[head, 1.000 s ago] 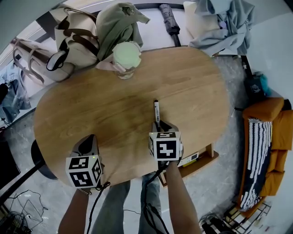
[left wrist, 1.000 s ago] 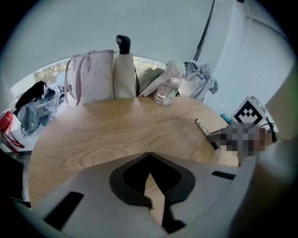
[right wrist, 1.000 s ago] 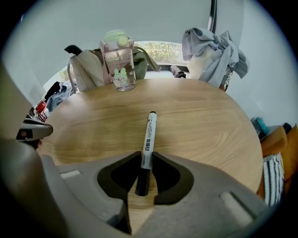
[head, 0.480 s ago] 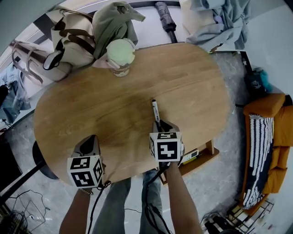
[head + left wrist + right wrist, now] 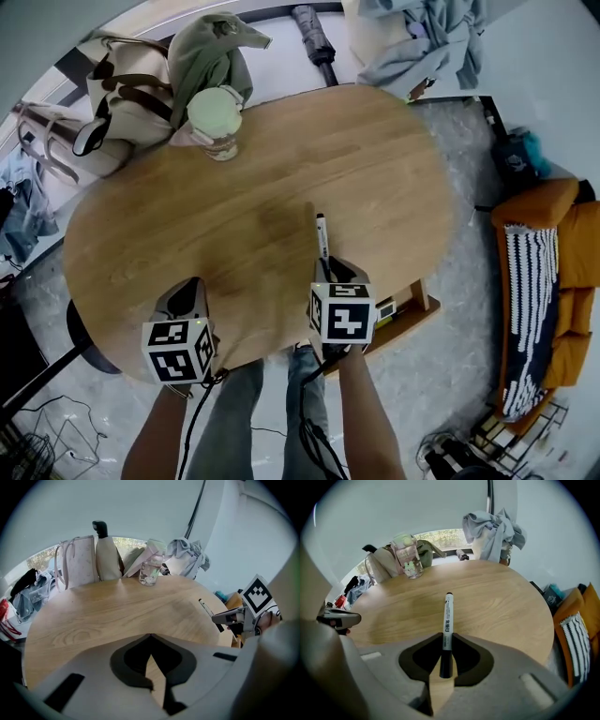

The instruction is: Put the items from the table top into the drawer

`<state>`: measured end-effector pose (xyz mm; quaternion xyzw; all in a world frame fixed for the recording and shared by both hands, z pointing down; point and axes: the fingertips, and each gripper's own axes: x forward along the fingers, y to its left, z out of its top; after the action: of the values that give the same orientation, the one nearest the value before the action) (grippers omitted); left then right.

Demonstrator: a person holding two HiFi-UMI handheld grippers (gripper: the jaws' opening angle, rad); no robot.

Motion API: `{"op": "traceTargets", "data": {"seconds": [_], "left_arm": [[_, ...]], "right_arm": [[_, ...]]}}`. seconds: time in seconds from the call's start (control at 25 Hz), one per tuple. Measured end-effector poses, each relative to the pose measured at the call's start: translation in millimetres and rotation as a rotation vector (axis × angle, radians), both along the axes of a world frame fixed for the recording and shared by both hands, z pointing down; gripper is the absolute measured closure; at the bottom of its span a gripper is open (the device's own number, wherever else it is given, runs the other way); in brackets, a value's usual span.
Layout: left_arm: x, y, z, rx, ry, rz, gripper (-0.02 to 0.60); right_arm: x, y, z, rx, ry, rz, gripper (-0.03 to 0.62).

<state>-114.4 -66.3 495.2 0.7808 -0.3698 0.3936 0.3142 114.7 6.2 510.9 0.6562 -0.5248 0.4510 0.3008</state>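
A black-and-white marker [image 5: 322, 236] points away from me over the oval wooden table [image 5: 234, 197]. My right gripper [image 5: 329, 269] is shut on its near end; in the right gripper view the marker [image 5: 447, 618] runs out from between the pads, held off the wood. These jaws have just been closing with the marker between them. The left gripper [image 5: 187, 292] hovers over the near left table edge, shut and empty, its tips [image 5: 150, 636] meeting. An open drawer [image 5: 405, 314] shows under the table's near right edge, beside my right gripper.
A clear jar with a pale green lid [image 5: 214, 120] stands at the far left of the table. Bags [image 5: 112, 89] and clothes [image 5: 412, 42] lie beyond the far edge. An orange seat with a striped cushion [image 5: 544, 291] stands to the right.
My right gripper has drawn back toward the table's near edge and risen a little, carrying the marker. The left gripper has shifted slightly along the near edge.
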Motion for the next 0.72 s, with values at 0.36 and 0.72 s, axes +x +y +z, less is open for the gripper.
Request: {"op": "traceTargets", "data": {"seconds": [0.36,0.72], "left_arm": [[46,28,-10,-0.001,0.012,0.06,0.589],[95,71,-13,-0.002,0.01,0.143,0.589]], "right_arm": [[27,52,-12,-0.002,-0.003,0.104,0.525],[65,113,-16,-0.002,0.009,0.188,0.525]]}}
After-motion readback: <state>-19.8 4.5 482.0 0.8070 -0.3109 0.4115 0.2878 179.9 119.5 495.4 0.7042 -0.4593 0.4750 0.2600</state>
